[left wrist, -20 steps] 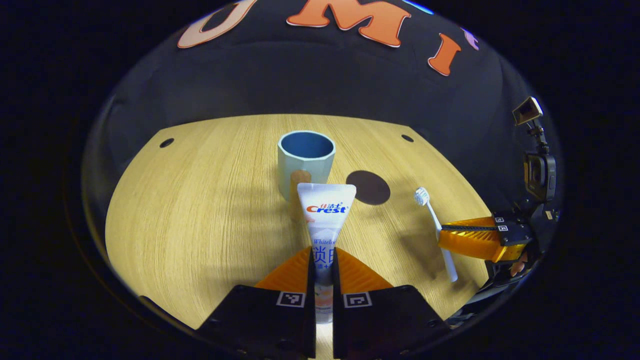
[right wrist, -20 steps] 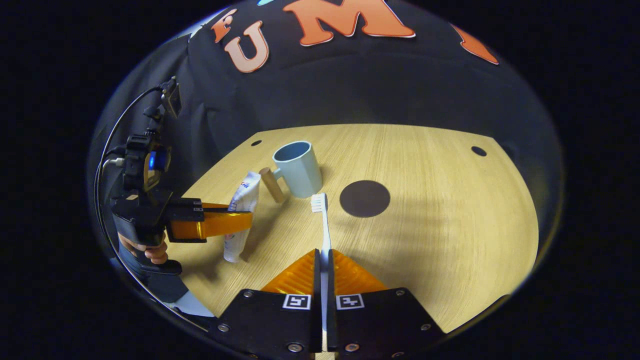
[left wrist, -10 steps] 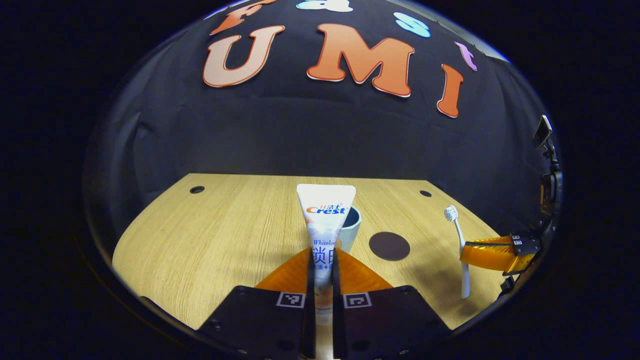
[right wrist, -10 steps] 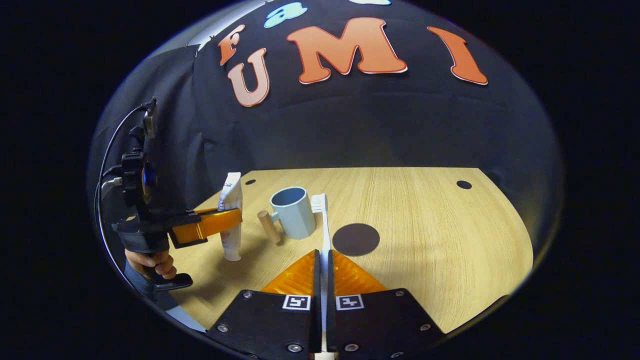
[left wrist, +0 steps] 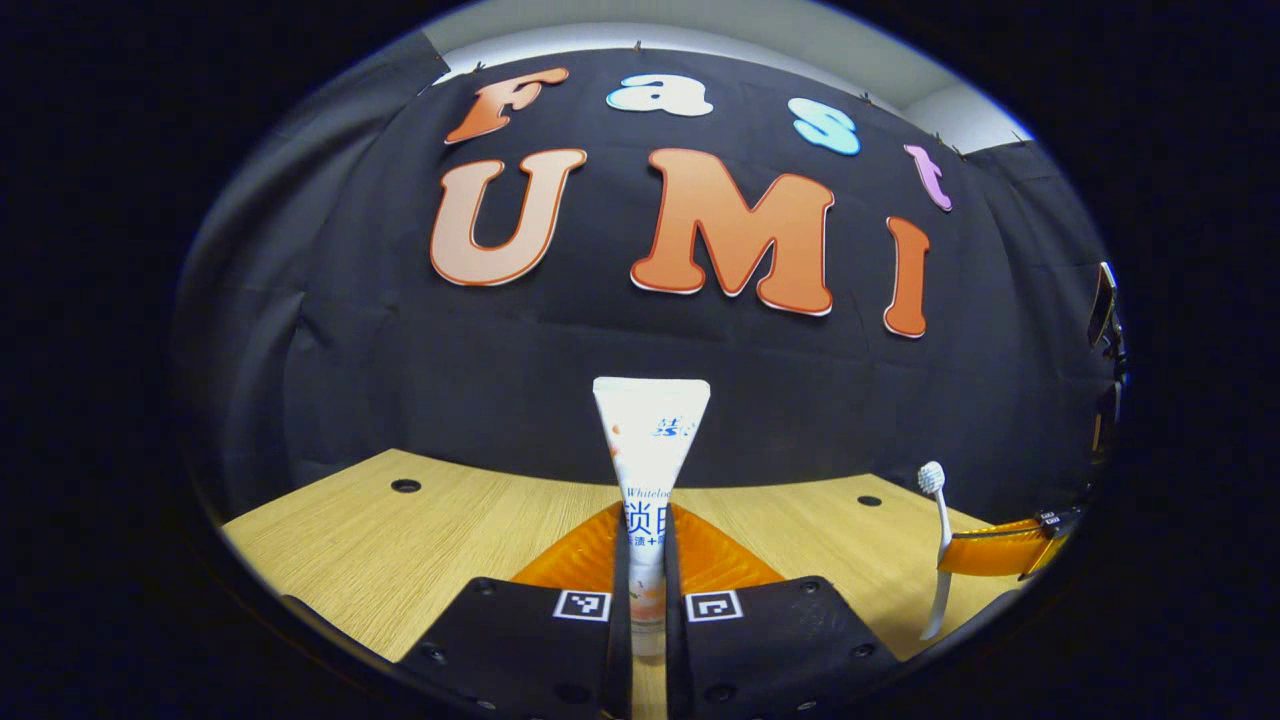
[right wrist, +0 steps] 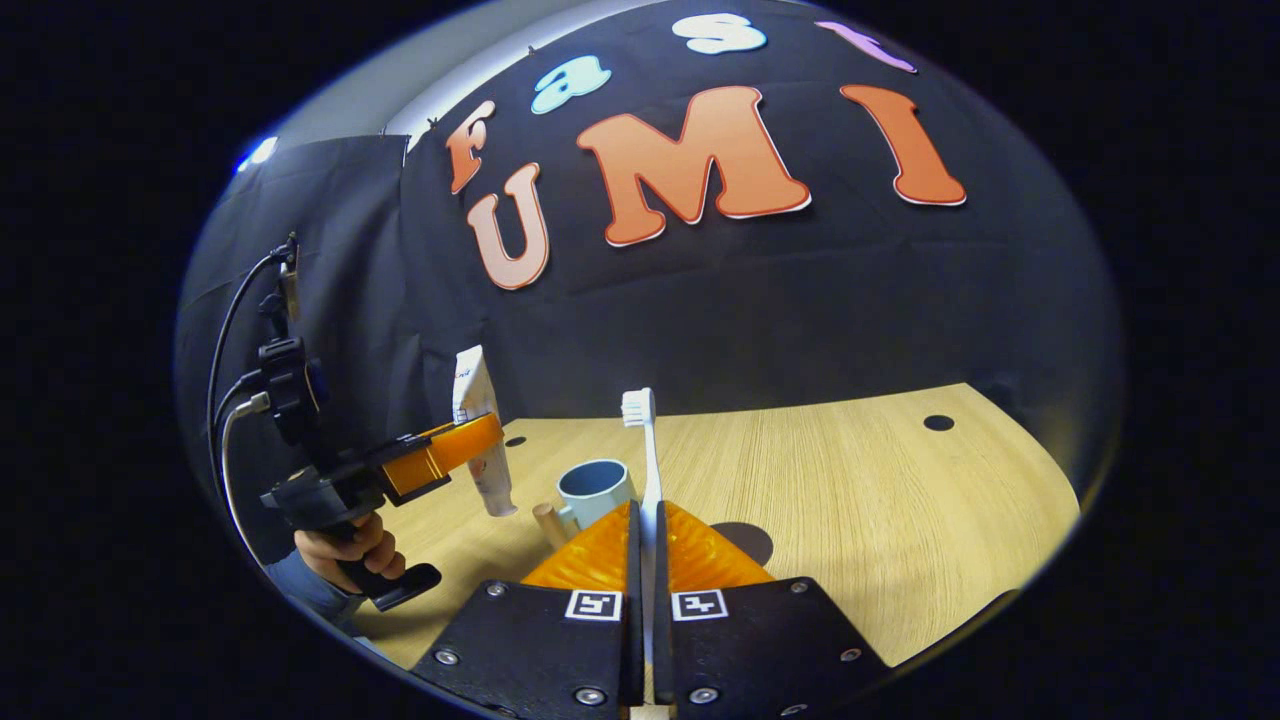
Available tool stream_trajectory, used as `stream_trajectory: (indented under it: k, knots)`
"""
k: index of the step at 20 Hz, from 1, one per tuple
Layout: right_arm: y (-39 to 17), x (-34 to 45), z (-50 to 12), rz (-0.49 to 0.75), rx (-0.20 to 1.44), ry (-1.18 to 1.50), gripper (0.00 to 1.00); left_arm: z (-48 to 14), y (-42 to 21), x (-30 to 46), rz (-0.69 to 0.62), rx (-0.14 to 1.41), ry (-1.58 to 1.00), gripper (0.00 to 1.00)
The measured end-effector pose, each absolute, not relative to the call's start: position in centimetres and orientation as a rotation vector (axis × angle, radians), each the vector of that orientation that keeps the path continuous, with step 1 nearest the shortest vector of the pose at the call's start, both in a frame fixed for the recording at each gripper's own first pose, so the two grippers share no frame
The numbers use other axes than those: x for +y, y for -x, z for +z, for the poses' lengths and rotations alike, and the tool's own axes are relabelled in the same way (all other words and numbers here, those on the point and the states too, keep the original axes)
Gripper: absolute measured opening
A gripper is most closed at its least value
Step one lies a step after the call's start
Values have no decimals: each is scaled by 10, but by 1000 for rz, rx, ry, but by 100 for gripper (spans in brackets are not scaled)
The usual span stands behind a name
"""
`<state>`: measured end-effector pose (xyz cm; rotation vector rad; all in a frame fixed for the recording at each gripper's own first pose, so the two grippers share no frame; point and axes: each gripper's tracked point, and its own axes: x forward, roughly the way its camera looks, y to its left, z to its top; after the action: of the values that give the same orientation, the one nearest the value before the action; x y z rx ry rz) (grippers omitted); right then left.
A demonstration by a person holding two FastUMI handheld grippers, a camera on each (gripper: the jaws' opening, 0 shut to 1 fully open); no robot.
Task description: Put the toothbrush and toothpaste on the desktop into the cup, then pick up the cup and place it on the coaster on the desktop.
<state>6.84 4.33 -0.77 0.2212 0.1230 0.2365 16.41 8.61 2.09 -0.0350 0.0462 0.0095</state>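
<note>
Pale wooden desktop (right wrist: 880, 500) with round holes, black cloth wall (left wrist: 400, 380) behind.

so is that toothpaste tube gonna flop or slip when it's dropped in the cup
The toothpaste tube stands straight above the left gripper, so it's probably fairly stiff. The fingers pinch its lower body, and its glossy skin might slip a little. The cup looks shorter than the tube, so the tube will likely lean on the rim.
</note>
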Motion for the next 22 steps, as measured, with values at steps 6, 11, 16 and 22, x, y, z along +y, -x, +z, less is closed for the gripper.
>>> stream_trajectory:
  k: [6, 11, 16, 22]
  knots:
    - [-77, 33, 10, 219, 1, -214, 4, 46, -189, 81, 9, -96, 64, 13]
    - [-87, 25, 18, 201, -55, -205, 4, 46, -202, 75, 0, -148, 108, 12]
    - [-98, 14, 15, 180, -67, -225, 4, 23, -241, 70, 3, -118, 159, 13]
    - [-109, 6, 15, 175, -78, -253, 4, -5, -242, 64, 1, -50, 179, 13]
